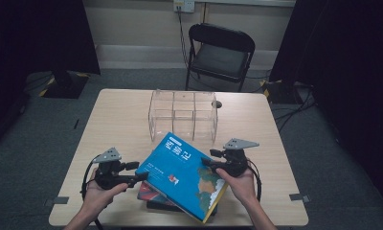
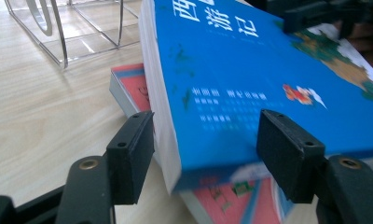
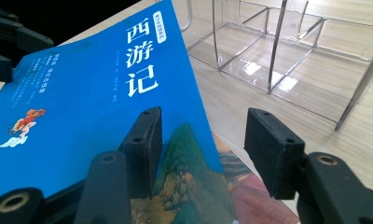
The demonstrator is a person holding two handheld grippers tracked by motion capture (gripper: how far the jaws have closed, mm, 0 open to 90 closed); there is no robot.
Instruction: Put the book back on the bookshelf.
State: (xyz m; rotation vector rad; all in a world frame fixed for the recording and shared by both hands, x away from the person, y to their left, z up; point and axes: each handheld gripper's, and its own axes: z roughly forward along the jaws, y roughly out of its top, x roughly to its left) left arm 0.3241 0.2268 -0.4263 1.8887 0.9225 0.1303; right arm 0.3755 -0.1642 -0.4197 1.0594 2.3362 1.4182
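Glossy paper book [image 1: 185, 168]; wood-look table [image 1: 122, 120], prob. laminate

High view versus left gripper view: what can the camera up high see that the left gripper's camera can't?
High view alone: the black folding chair behind the pale wooden table, and both of the person's hands. Left gripper view alone: the thick white page edge of the blue hardcover book, standing between the left gripper's open jaws. Both: that book, the red book under it, and the clear plastic divided box.
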